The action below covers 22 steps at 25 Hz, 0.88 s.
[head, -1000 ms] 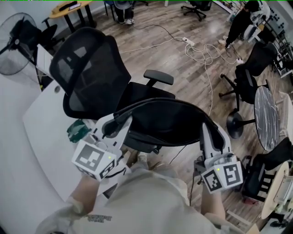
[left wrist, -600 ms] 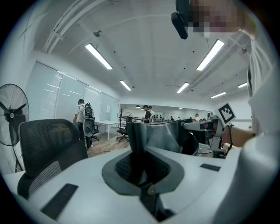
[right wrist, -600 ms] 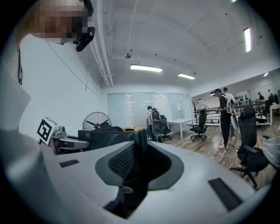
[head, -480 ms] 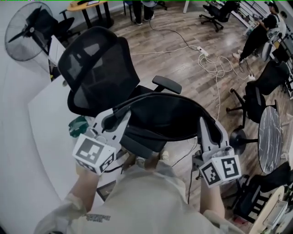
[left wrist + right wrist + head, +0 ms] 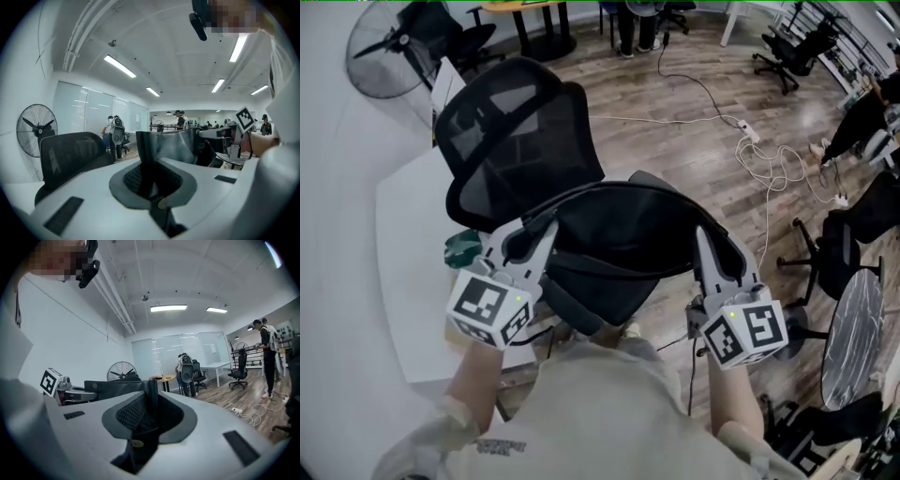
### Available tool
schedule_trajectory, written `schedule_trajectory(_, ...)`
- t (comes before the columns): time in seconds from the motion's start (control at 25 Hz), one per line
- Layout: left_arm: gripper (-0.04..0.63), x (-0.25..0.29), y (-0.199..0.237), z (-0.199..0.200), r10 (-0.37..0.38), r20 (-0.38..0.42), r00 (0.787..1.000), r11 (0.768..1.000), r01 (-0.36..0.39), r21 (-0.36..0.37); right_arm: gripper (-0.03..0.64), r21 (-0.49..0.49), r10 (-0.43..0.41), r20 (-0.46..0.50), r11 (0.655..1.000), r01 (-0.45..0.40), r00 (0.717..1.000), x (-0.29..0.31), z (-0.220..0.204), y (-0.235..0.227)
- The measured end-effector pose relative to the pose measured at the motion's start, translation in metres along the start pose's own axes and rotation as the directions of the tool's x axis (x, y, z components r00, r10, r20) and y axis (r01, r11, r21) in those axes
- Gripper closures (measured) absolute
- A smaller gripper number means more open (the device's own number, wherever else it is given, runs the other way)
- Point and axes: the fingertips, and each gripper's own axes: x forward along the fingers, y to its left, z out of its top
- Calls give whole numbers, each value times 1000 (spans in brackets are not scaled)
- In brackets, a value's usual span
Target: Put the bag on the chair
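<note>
A black bag [image 5: 628, 230] hangs stretched between my two grippers, just in front of the black mesh office chair [image 5: 511, 141]. The left gripper [image 5: 528, 240] is shut on the bag's left edge. The right gripper [image 5: 711, 249] is shut on its right edge. The bag hides most of the chair's seat. In the left gripper view a black strip of the bag [image 5: 148, 152] stands pinched in the left gripper [image 5: 150, 176], with the chair back [image 5: 70, 152] at the left. In the right gripper view black bag fabric [image 5: 151, 397] fills the jaws of the right gripper [image 5: 146, 416].
A white table [image 5: 408, 253] with a green object [image 5: 461, 251] lies at the left. A floor fan [image 5: 389, 42] stands behind it. Cables and a power strip [image 5: 759, 150] trail over the wood floor at the right, near other chairs [image 5: 853, 234] and a round table [image 5: 848, 342].
Both grippers and the bag have moved toward the chair's backrest. The bag now covers the armrest and seat that showed beyond it before. Both grips are unchanged.
</note>
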Motion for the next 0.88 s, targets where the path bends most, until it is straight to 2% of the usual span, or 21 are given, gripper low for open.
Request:
schedule_trajectory(0.44,563,40,31,-17,137,-53,989,988,-140,-69,523,12,120,-49,993,-120,992,73,-10,-34)
schedule_trajectory(0.72,563,59,45,-40,187,-76,979,979,-192,-66,522,-5,161,-94,987,-162,982,109,-31,-48)
schedule_trajectory(0.88,563,66,57,-56,185,-98,978,981,-190,-46,522,58,197,-120,980,-191,973,124,-44,-48)
